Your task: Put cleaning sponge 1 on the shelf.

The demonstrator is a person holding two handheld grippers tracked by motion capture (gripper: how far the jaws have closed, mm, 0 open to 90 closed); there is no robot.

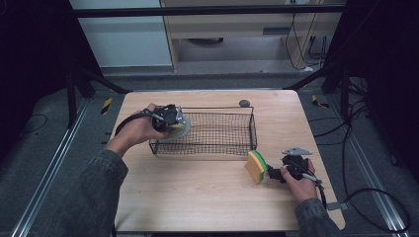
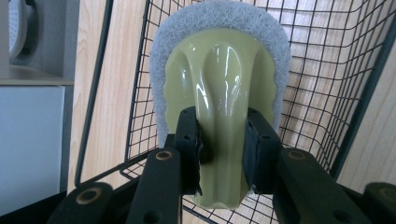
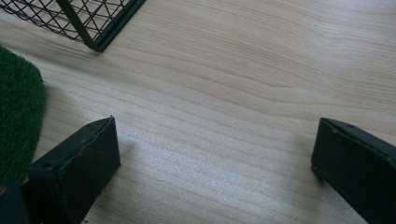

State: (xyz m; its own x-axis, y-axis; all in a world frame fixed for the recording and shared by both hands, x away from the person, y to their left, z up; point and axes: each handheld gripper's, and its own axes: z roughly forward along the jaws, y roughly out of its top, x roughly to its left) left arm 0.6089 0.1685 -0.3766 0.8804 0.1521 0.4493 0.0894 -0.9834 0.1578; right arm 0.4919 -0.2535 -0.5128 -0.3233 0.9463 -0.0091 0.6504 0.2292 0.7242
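Observation:
My left gripper is shut on a scrubber with a pale green plastic handle and a white pad; its black pads clamp the handle's narrow waist. It holds the scrubber over the left end of the black wire basket. My right gripper rests on the table at the front right, jaws wide apart with bare wood between them. A yellow sponge with a green scouring face stands on edge just left of it, and its green face lies beside the left jaw.
The basket sits mid-table on the wooden table. A small dark round object lies behind the basket's far right corner. Cables trail over the floor at the right, and a cabinet stands beyond the table's far edge.

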